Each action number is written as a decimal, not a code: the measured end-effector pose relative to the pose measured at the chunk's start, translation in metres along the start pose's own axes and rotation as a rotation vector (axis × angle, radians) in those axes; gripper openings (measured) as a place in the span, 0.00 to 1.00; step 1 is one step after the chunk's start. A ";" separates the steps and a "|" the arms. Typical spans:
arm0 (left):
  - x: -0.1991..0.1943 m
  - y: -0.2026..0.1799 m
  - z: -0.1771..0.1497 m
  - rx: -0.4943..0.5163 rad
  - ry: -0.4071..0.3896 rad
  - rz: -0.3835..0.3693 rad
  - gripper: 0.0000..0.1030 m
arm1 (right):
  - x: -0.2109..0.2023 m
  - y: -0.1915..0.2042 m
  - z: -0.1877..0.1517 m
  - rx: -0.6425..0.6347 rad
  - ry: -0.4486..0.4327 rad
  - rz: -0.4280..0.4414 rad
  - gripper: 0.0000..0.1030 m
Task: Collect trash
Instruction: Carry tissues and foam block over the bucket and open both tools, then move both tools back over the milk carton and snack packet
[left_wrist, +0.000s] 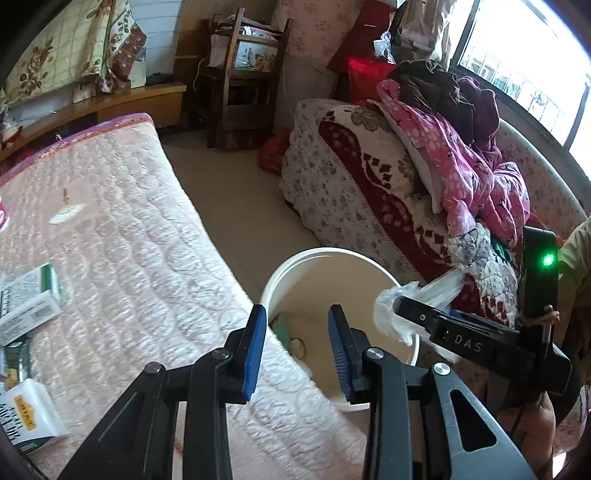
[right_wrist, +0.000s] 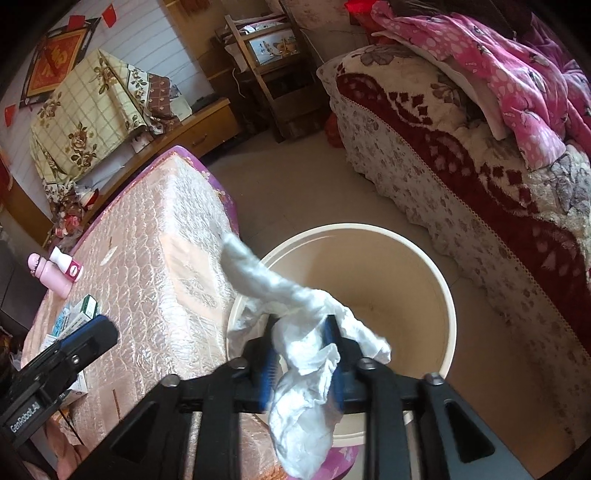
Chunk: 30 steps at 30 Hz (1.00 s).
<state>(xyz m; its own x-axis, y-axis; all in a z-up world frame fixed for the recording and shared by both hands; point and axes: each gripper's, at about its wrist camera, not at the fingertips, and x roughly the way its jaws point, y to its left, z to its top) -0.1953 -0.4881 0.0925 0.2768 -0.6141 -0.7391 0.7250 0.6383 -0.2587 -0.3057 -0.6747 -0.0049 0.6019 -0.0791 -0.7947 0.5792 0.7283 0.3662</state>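
A cream bucket (left_wrist: 369, 260) (right_wrist: 448, 295) stands on the floor against the mattress edge, with a green scrap (left_wrist: 282, 328) and a small white bit (left_wrist: 297, 345) at its bottom. My right gripper (right_wrist: 303, 332) is shut on a crumpled white plastic bag (right_wrist: 303, 354) and holds it over the bucket's near rim; it also shows in the left wrist view (left_wrist: 397, 306). My left gripper (left_wrist: 297, 321) is open and empty, over the mattress edge beside the bucket; it shows in the right wrist view (right_wrist: 94, 332).
On the pink quilted mattress (left_wrist: 129, 229) (right_wrist: 159, 266) lie small boxes (left_wrist: 26, 306) (right_wrist: 79, 314), a white packet (left_wrist: 29, 413) and two pink-white bottles (right_wrist: 55, 275). A sofa (left_wrist: 354, 177) piled with blankets is on the right. Tiled floor (left_wrist: 236, 199) runs between.
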 end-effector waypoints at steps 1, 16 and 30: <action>-0.004 0.002 -0.001 -0.002 -0.004 -0.001 0.35 | 0.000 0.000 0.000 0.001 -0.008 0.002 0.70; -0.049 0.027 -0.016 -0.018 -0.062 0.084 0.47 | -0.018 0.042 -0.011 -0.093 -0.033 -0.005 0.77; -0.097 0.078 -0.039 -0.079 -0.090 0.212 0.65 | -0.032 0.109 -0.036 -0.173 -0.034 0.069 0.77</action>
<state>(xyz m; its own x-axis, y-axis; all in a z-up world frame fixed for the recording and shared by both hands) -0.1904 -0.3603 0.1194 0.4753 -0.4988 -0.7248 0.5943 0.7895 -0.1536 -0.2813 -0.5679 0.0430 0.6570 -0.0458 -0.7525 0.4342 0.8390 0.3280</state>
